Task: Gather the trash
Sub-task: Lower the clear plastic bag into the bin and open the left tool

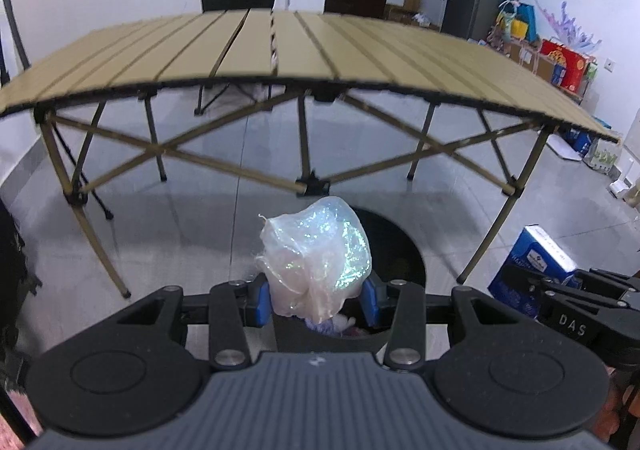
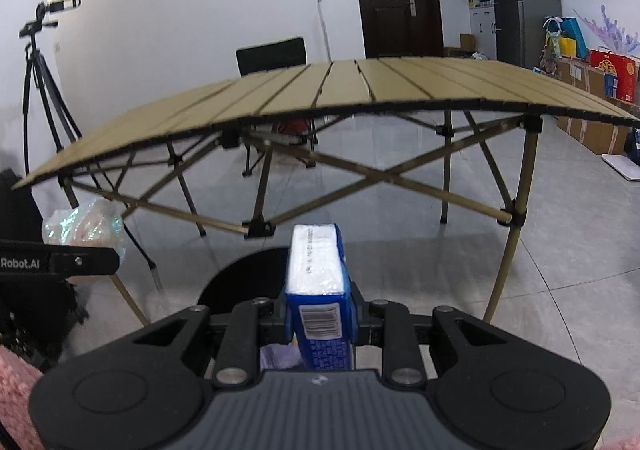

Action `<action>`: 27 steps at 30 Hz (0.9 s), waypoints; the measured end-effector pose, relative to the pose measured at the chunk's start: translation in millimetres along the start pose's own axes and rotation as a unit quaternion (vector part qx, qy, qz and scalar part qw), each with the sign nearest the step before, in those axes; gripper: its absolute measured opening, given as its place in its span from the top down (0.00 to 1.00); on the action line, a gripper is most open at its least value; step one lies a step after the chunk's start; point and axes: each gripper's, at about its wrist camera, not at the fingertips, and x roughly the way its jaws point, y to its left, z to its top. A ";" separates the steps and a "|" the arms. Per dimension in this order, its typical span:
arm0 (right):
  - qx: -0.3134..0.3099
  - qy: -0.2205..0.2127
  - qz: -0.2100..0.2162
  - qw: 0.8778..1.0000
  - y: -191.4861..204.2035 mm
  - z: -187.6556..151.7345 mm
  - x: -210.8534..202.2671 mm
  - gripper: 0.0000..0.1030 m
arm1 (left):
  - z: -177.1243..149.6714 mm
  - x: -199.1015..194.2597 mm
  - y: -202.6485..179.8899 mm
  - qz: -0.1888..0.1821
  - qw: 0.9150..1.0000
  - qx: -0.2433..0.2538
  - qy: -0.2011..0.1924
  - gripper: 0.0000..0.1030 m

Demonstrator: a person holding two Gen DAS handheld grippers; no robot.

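Holding two pieces of rubbish above the black bin, one in each tool, apparently so that both can be let go into it at once. Clamped in the left gripper, jaws part-way closed with the blue pads pressing from either side: a crumpled wad of iridescent film. Pinched low on the wad, most likely because such flimsy stuff gives no firm edge, leaving the puffy bulk standing free above the pads and directly over the bin's opening. Gripped in the right gripper, jaws drawn narrow: a blue tissue pack, taken across its thin sides and on end, probably the only way a flat pack fits between the fingers. Poised above the near rim of the bin and beside the film, not touching it. Tilted downward, both tools, giving each item a clear fall into the bin rather than onto the floor around it. Visible inside the bin, below the film: purple and white scraps, suggesting collecting well under way. Beyond the bin, a folding table with nothing seen on its top. Needed next, as a judgement only: lowering a little closer to the bin's mouth, then opening the jaws, minding that the light film may cling to a pad or drift past the rim.
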 end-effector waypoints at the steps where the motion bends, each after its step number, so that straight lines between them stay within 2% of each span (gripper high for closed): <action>1: -0.001 0.006 -0.001 1.000 0.1 -1.7 2.3 0.78 | -1.7 3.6 2.4 0.001 1.000 -0.003 0.007 0.59; 13: 0.004 0.067 -0.022 0.998 -2.2 -15.4 32.2 0.78 | -10.7 44.7 17.7 0.018 0.996 -0.023 0.086 0.59; 21: 0.013 0.089 -0.033 0.995 -7.7 -16.9 53.3 0.78 | -3.1 68.5 20.5 0.026 0.993 -0.033 0.110 0.59; 27: 0.024 0.102 -0.044 0.993 -14.8 -16.8 72.0 0.78 | 1.8 87.0 16.3 0.019 0.991 -0.040 0.128 0.59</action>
